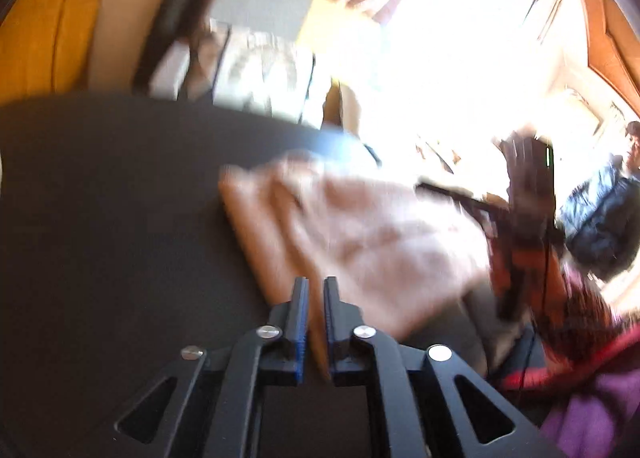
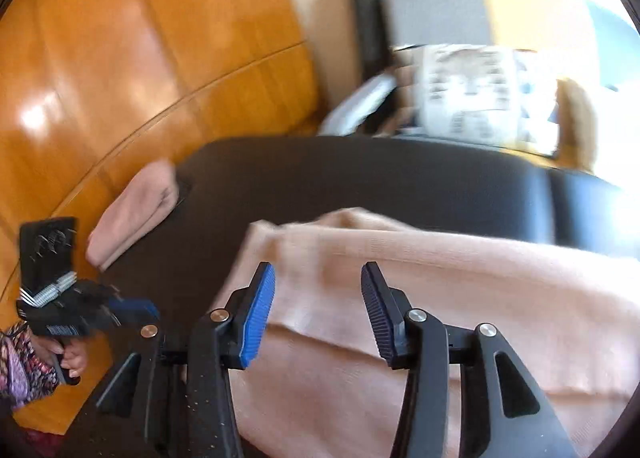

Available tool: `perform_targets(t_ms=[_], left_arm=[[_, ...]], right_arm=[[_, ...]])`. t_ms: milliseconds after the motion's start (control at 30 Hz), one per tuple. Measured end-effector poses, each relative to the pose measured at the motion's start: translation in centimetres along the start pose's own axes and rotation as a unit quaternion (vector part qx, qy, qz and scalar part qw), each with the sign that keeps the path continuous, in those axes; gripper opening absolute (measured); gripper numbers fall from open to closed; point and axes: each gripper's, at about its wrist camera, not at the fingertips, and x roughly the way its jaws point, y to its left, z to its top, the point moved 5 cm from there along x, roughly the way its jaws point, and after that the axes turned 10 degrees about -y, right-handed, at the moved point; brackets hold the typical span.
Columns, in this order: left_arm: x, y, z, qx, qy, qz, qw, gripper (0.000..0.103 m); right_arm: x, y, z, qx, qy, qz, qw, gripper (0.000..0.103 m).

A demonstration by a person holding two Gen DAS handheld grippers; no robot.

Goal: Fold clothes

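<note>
Peach-pink knit garment [image 2: 440, 278] lying rumpled on the dark worktop [image 2: 360, 178], filling the right wrist view from 3 to 6 o'clock. Right hand-held gripper [image 2: 318, 270] released, jaws spread wide just above the knit, nothing pinched between the blue ribbed pads [image 2: 260, 306]. Over at 9 o'clock, a second pink piece [image 2: 132, 214] rolled up at the worktop's edge, next to glossy orange wood [image 2: 120, 58]. Lower at 8 o'clock, the left hand-held gripper [image 2: 140, 312] gripped by a hand [image 2: 74, 358] with a patterned sleeve [image 2: 20, 362]. From the left wrist view, same garment [image 1: 360, 226] dead centre on the worktop [image 1: 100, 198], pretty smeared. Left hand-held gripper [image 1: 316, 282] showing only a narrow slit, with a strip of the pink fabric in the gap; can't tell whether pinched or just loose. At 3 o'clock, a person in a dark puffy jacket [image 1: 600, 226]. At 1 o'clock in the right view, a white printed pack [image 2: 468, 94], dark lettering too blurred to read.
</note>
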Motion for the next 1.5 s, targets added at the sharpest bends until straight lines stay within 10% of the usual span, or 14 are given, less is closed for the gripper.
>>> perform_targets(t_ms=[133, 433, 867, 1167, 1500], left_arm=[[5.9, -3.4, 1.8, 0.034, 0.0, 0.063, 0.9974, 0.016], [15.9, -6.4, -0.2, 0.038, 0.026, 0.131, 0.9903, 0.017], [16.7, -6.1, -1.4, 0.03, 0.01, 0.122, 0.992, 0.02], [17.1, -9.5, -0.8, -0.011, -0.001, 0.104, 0.9945, 0.02], [21.4, -14.1, -1.8, 0.073, 0.026, 0.083, 0.9935, 0.02]], right_arm=[[-2.3, -7.6, -1.2, 0.064, 0.001, -0.109, 0.992, 0.048], [-3.1, -18.4, -2.5, 0.119, 0.022, -0.156, 0.98, 0.048], [-4.1, -19.7, -3.1, 0.13, 0.036, -0.164, 0.977, 0.045], [-12.0, -24.8, -2.9, 0.217, -0.057, -0.165, 0.961, 0.051], [-12.8, -32.1, -5.6, 0.253, 0.022, -0.167, 0.953, 0.051]])
